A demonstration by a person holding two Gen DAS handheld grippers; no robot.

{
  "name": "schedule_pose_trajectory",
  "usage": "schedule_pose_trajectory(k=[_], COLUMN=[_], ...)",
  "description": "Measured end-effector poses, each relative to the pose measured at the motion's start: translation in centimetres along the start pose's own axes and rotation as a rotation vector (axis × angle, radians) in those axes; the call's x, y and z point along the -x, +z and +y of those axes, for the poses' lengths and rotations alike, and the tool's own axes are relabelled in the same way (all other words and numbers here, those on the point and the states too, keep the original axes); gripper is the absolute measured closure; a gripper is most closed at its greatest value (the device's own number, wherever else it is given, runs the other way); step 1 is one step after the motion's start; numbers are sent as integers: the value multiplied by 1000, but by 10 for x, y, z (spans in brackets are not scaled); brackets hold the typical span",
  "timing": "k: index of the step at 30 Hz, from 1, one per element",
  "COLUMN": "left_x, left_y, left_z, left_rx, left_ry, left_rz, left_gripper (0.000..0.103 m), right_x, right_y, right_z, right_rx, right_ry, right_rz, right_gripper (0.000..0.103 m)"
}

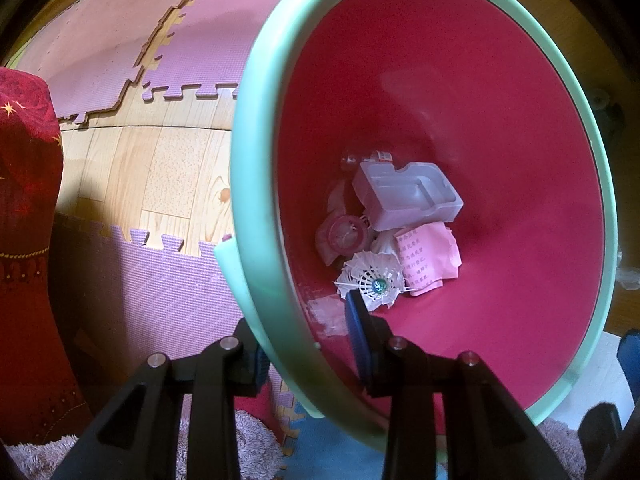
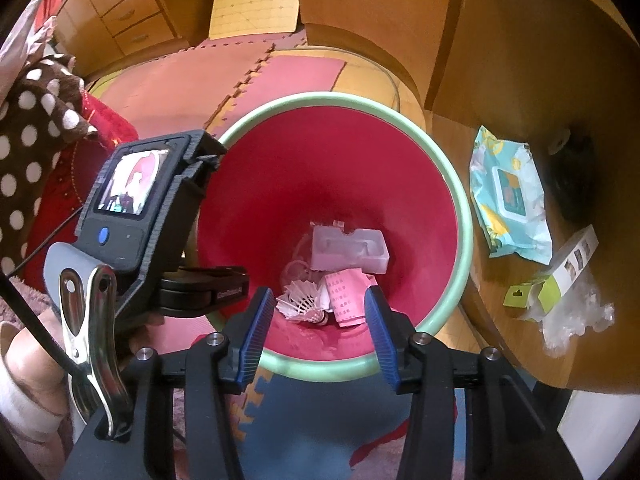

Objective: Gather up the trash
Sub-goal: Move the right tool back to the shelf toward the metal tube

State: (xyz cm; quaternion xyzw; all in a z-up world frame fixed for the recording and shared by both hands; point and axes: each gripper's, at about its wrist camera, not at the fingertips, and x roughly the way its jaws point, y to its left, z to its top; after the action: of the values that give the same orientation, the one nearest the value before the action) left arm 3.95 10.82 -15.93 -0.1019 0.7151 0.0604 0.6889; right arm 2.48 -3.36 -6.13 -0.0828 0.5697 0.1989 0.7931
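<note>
A red bin with a mint-green rim stands tilted on the floor. My left gripper is shut on its near rim, one finger outside and one inside. At the bottom lie a clear plastic tray, a white shuttlecock and a pink printed slip. In the right wrist view my right gripper hangs open over the bin's rim, nothing between its blue pads. Below it lie the tray, the shuttlecock and the slip. The left gripper's camera unit sits at the bin's left edge.
A round wooden table stands right of the bin with a wet-wipes pack, a small white-and-green box and clear plastic wrap. Pink foam mats cover the wood floor. Red cloth hangs at left.
</note>
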Motion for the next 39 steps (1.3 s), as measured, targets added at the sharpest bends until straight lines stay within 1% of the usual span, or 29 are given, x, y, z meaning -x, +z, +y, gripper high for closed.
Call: schedule_pose_trajectory(k=[6,12,21,27,30,33,39], left_x=[0,0,0,0,0,0,0], left_y=[-1,-1,1,1,2,1,1], left_z=[0,0,-1,-2,-2,-1,-1], left_rx=[0,1,0,1,1,1,1], left_ry=[0,0,-2,-2,-2,-2,-2], left_rz=[0,0,0,1,1,0,0], left_gripper=[68,68,68,67,68,67,67], right_x=[18,38,77,116,138,158,189], right_y=[4,11,23,29,32,37,51], right_z=[1,-9,-26,-37,-46,-57,-90], right_rx=[17,-16,-43,-1,-3,-7,-25], right_ry=[19,18,-19,-71,-95,-119,-203], right_rz=[-42,-97,-175,-229,-259,-290,-327], right_gripper=[55,55,55,55,55,55,55])
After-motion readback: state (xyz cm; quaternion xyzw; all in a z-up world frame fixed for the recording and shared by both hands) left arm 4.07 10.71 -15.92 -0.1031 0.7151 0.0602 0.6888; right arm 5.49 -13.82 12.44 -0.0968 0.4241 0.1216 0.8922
